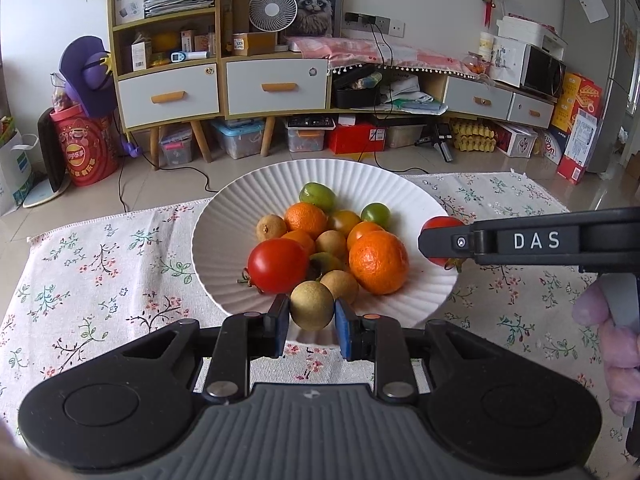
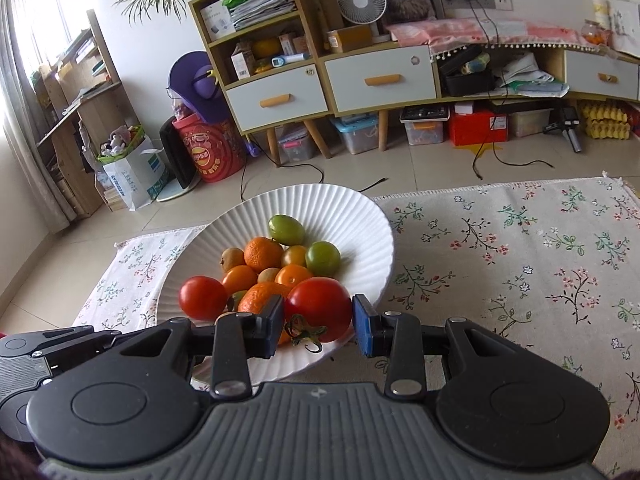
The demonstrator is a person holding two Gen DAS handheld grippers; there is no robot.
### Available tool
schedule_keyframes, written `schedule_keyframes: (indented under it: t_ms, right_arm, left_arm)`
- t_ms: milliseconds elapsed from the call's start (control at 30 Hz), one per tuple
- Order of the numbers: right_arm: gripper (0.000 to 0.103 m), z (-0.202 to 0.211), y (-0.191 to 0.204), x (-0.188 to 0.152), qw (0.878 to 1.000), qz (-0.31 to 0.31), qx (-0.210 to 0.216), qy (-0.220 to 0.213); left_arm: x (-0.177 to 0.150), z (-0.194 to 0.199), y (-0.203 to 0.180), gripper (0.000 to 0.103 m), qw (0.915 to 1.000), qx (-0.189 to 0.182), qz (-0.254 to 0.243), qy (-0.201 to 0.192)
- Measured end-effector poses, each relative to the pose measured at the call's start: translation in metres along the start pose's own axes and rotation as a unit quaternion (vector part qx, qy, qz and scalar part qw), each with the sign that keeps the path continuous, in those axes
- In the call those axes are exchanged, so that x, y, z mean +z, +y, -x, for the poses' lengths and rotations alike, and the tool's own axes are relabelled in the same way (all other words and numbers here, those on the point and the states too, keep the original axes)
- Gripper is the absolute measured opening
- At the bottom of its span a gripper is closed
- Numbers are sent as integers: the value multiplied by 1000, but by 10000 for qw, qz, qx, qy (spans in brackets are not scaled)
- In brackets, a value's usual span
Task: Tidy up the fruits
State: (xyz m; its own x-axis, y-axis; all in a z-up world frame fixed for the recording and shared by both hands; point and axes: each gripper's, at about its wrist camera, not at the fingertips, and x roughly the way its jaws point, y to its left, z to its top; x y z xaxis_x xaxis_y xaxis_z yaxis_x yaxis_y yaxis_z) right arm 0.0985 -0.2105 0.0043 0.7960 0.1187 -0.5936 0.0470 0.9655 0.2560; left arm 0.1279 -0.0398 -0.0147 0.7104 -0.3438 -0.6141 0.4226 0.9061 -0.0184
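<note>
A white ribbed plate holds a red tomato, several oranges, brown longans and green fruits. My left gripper is shut on a brown longan just above the plate's near rim. My right gripper is shut on a second red tomato over the plate's near right edge. In the left wrist view the right gripper comes in from the right, that tomato showing behind its finger.
A floral cloth lies under the plate on a tiled floor. A hand in a pink glove holds the right gripper. Cabinets, storage boxes and cables stand beyond the cloth's far edge.
</note>
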Motion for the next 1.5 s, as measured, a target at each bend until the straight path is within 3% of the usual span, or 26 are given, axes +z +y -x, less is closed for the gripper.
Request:
schedule_keyframes:
  t_ms: [333,500,833,933,1200,1500]
  right_arm:
    - [37,2,-4,3,9997,-177,115,-130]
    - [51,5,-3,5,9995,-173,175,-183]
    - [64,14,-3,2,9998,124,144,-73]
    - [71,18,-2,-1,9997,227,113,-14]
    - [90,31,3,-9,9980,615,-100,145]
    - [99,43,14,-24,9936,257,-687,860]
  left_arm:
    - [-1,-4,1,20,10000,-58,32,-48]
    - [0,0,-2,33,10000,15,2,-72]
    - [-3,13,-2,64,9997,132,-203,-9]
    - [-6,16,0,80,9996,218,-143,123]
    - [-18,30,2,95,9979,518,-17,389]
    - [-22,57,-2,97,9934,1008,206,508]
